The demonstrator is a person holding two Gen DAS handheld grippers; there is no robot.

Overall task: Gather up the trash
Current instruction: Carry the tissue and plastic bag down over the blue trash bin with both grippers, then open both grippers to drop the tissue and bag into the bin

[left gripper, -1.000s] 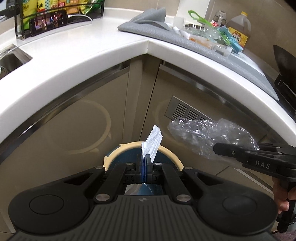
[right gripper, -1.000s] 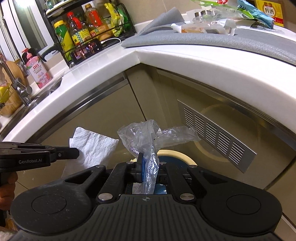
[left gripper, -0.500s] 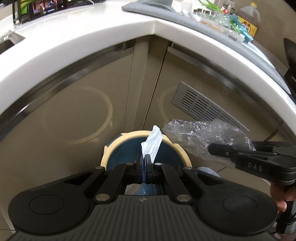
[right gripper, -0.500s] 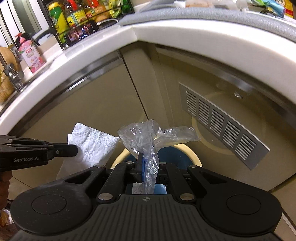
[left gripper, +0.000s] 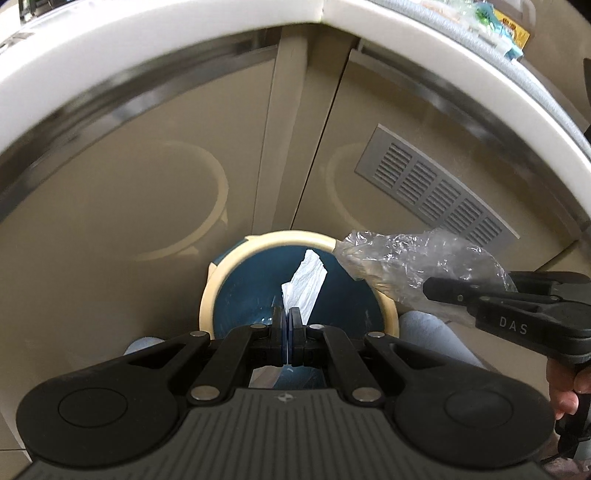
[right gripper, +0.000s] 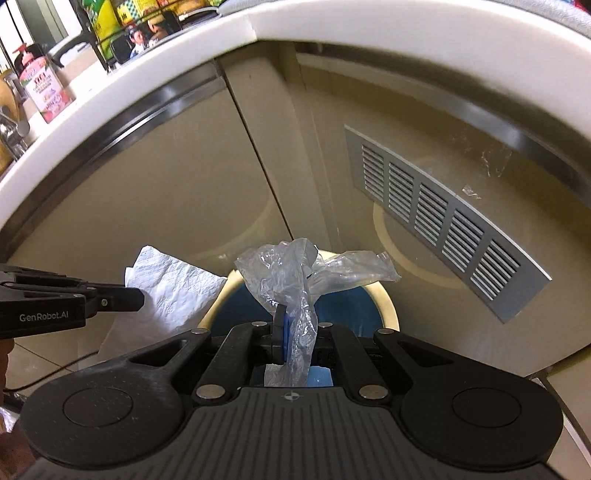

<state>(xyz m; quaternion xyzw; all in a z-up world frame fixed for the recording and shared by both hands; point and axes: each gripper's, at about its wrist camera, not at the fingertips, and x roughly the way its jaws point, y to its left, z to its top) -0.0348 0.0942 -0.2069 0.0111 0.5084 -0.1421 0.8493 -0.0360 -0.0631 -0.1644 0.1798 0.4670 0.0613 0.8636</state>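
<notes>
Both grippers are matte black plastic with silver rivets and blue pads: the left gripper reads "GenRobot.AI", the right gripper "DAS". Pale blue trousers, probably denim.

White stone-like counter edge curves across top, meeting at corner seam. Chrome strip runs below it. Glossy beige cabinet doors beneath, pale ring reflections on them. Grey slatted metal vent grille set in right-hand door. Pink-labelled pump bottle stands on counter at left, black wire rack with bottles behind it. Grey mat on counter at right, colourful packaging on it, blurred.
</notes>
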